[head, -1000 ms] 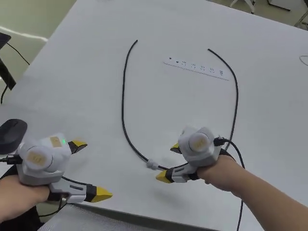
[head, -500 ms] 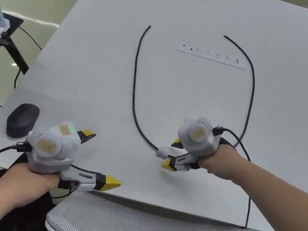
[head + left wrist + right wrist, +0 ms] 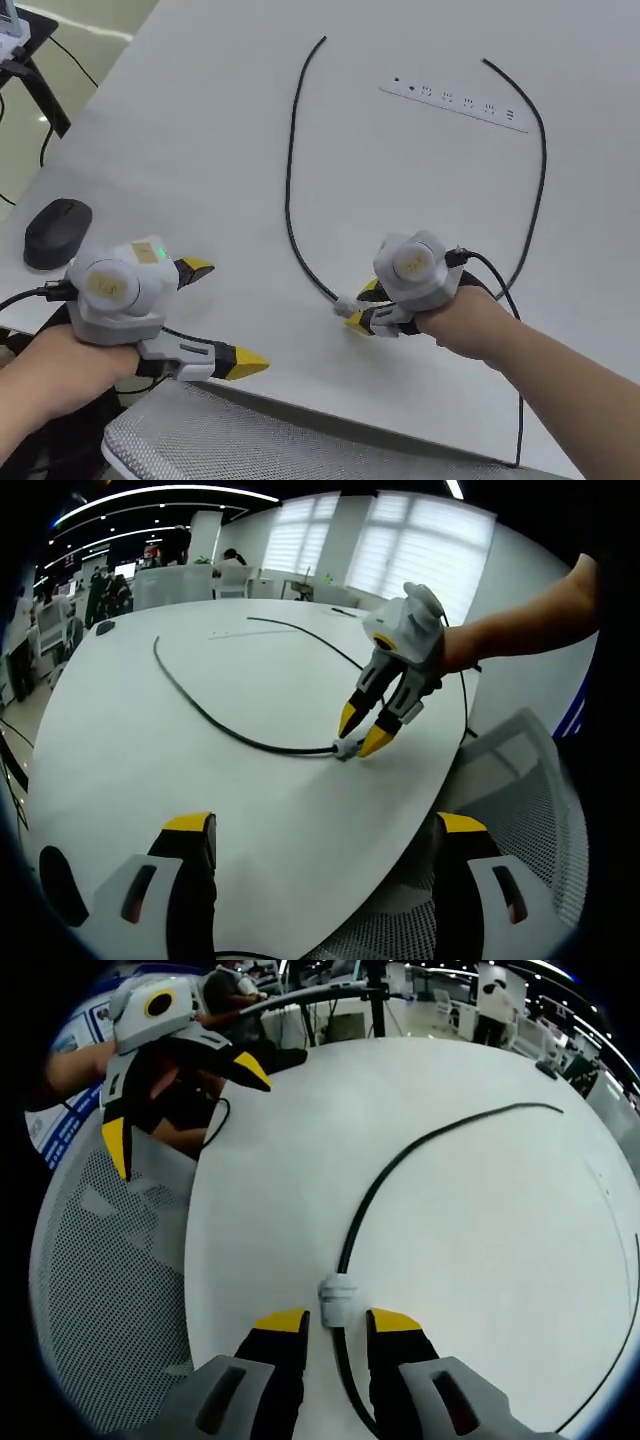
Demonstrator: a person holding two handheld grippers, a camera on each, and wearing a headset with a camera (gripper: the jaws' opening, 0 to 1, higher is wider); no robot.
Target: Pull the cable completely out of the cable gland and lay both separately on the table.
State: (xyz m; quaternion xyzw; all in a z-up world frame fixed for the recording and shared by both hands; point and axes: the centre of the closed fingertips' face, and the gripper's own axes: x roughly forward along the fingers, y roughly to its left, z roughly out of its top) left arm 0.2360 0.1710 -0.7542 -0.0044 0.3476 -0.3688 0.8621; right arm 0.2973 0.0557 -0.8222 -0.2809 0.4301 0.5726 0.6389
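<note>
A long black cable (image 3: pixel 290 180) lies in a wide U on the white table (image 3: pixel 200 120). A small white cable gland (image 3: pixel 345 307) sits on it near the front edge. My right gripper (image 3: pixel 360 308) is down at the table with its jaws narrowed either side of the cable just behind the gland (image 3: pixel 335 1298); a gap still shows on both sides of the cable (image 3: pixel 400 1165). The left gripper view shows the right gripper (image 3: pixel 362 732) straddling the gland (image 3: pixel 346 748). My left gripper (image 3: pixel 222 315) hovers wide open at the table's front left, holding nothing.
A white power strip (image 3: pixel 460 103) lies at the far side inside the cable's U. A black mouse (image 3: pixel 57 225) rests at the left edge. A grey mesh chair (image 3: pixel 200 440) stands below the table's front edge.
My right gripper's jaws have narrowed around the cable just behind the gland. The left gripper has stayed open and kept its place. The head view has shifted.
</note>
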